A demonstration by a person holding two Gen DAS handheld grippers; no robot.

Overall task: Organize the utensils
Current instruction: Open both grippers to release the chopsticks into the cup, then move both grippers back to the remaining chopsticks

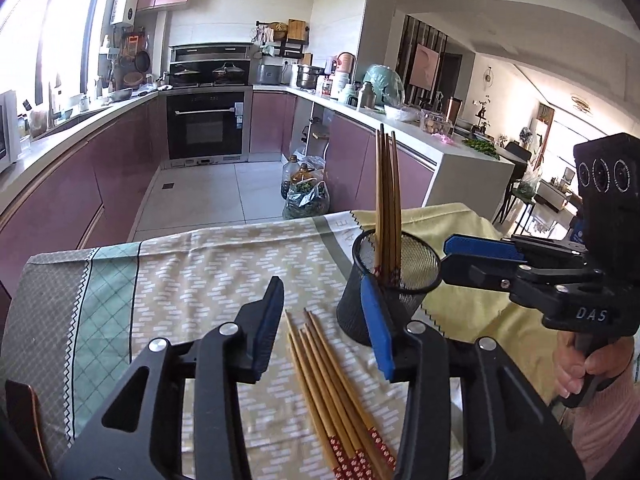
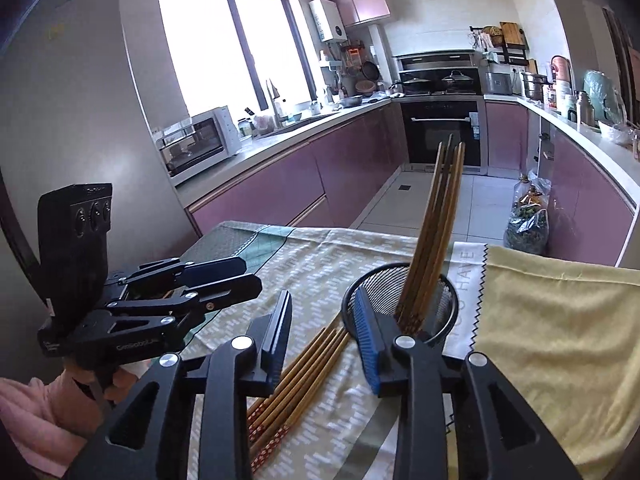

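Covering the table, patterned cloth (image 1: 224, 264), purple kitchen cabinets (image 2: 280, 184) behind

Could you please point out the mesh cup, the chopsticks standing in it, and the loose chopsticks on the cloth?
mesh cup (image 1: 358, 312): left wrist view, outer wall.
standing chopsticks (image 1: 387, 200): left wrist view, mid-shafts.
loose chopsticks (image 1: 320, 368): left wrist view, mid-shafts.

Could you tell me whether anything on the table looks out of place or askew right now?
Nothing looks spilled or damaged. The one untidy thing is a loose bundle of chopsticks lying flat on the tablecloth beside the mesh cup, while other chopsticks already stand inside it, leaning slightly. Both grippers, left and right, are open.
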